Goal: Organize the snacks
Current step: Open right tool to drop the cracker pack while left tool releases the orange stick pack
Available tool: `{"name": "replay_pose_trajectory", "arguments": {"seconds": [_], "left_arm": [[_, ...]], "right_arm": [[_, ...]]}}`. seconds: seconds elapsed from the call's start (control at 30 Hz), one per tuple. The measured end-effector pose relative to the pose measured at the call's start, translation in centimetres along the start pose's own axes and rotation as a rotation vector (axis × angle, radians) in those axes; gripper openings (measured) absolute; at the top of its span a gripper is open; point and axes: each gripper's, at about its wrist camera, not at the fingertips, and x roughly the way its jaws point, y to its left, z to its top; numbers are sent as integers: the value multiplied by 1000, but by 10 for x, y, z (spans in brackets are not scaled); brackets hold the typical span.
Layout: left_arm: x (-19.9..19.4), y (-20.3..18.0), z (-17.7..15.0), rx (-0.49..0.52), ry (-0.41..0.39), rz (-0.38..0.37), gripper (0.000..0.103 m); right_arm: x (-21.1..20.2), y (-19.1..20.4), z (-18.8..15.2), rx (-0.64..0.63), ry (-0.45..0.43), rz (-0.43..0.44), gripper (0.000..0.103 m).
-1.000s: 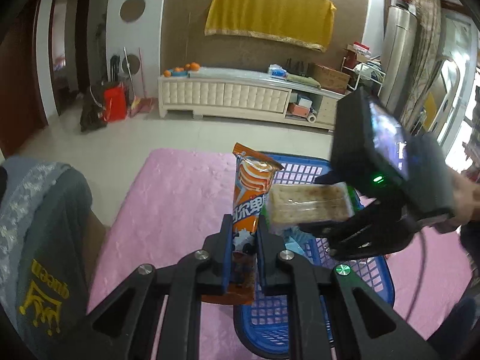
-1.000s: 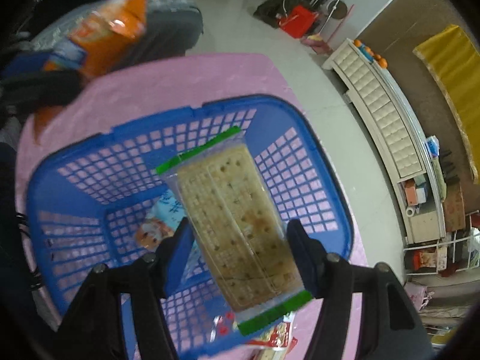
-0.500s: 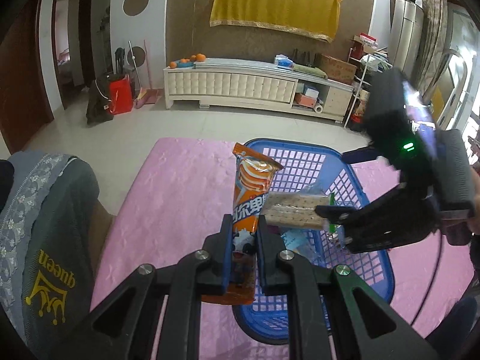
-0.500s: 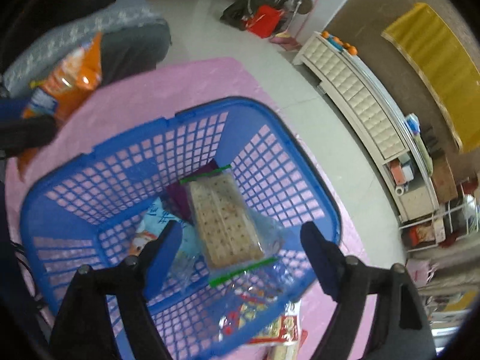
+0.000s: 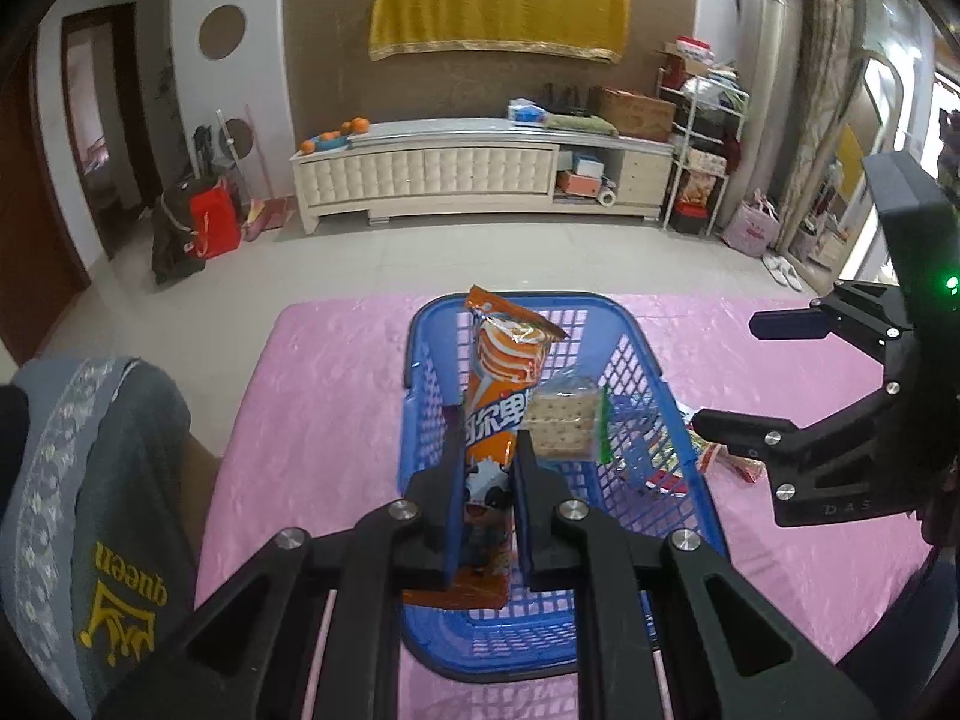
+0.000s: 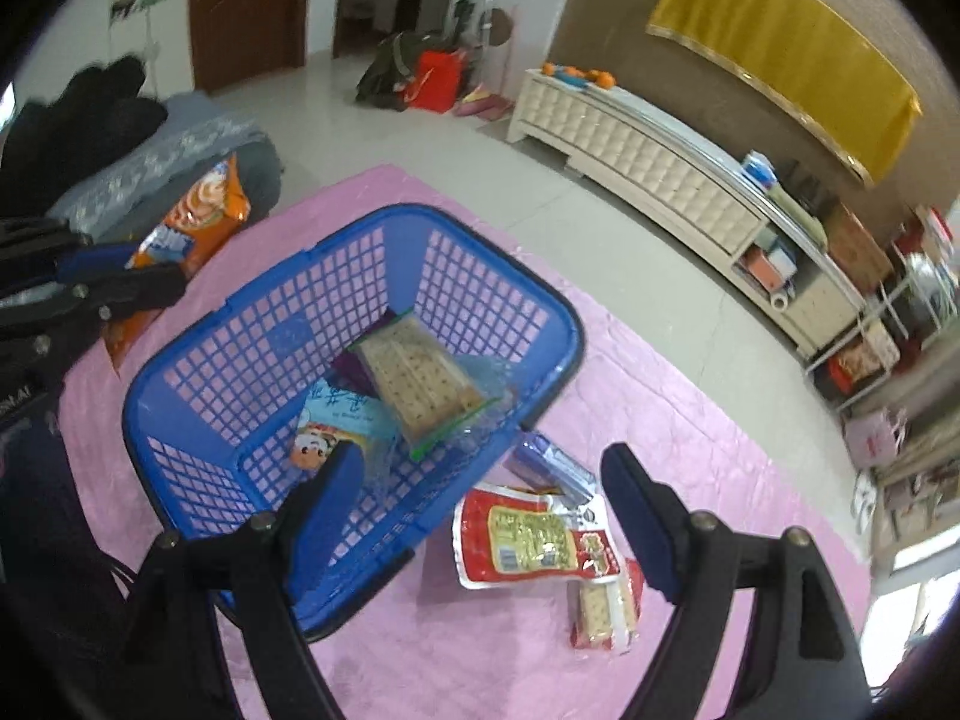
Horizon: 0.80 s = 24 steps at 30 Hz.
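Observation:
An orange snack packet [image 5: 501,378] stands upright between the pads of my left gripper [image 5: 489,450], which is shut on it above the near end of the blue basket [image 5: 420,360]. A clear pack of crackers [image 6: 420,378] lies inside the basket [image 6: 360,222], on top of a cartoon-printed packet [image 6: 336,420] and a purple one. My right gripper [image 6: 480,468] hangs open over the basket's right rim with nothing between its fingers. The right wrist view shows the orange packet [image 6: 198,222] at the left.
The basket sits on a pink cloth [image 6: 690,420]. To its right lie a red-and-white packet [image 6: 534,540], a small cracker pack [image 6: 600,606] and a blue wrapper [image 6: 552,468]. A person's grey garment [image 5: 90,480] is at the left.
My right gripper opened and let go of the cracker pack, which dropped into the basket. The gripper then drew back up and to the right. The left gripper shifted slightly over the basket.

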Motion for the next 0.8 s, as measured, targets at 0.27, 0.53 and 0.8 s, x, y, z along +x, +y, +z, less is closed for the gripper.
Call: {"name": "replay_pose_trajectory", "arguments": {"seconds": [0.27, 0.53, 0.8], "left_arm": [[37, -8, 19, 26, 37, -25, 13], [79, -9, 34, 56, 83, -20, 13], [105, -5, 43, 38, 106, 11, 15]], "right_arm": [[7, -18, -3, 101, -41, 10, 85], [37, -28, 6, 136, -32, 48, 85], [57, -37, 12, 173, -42, 18, 85]]}}
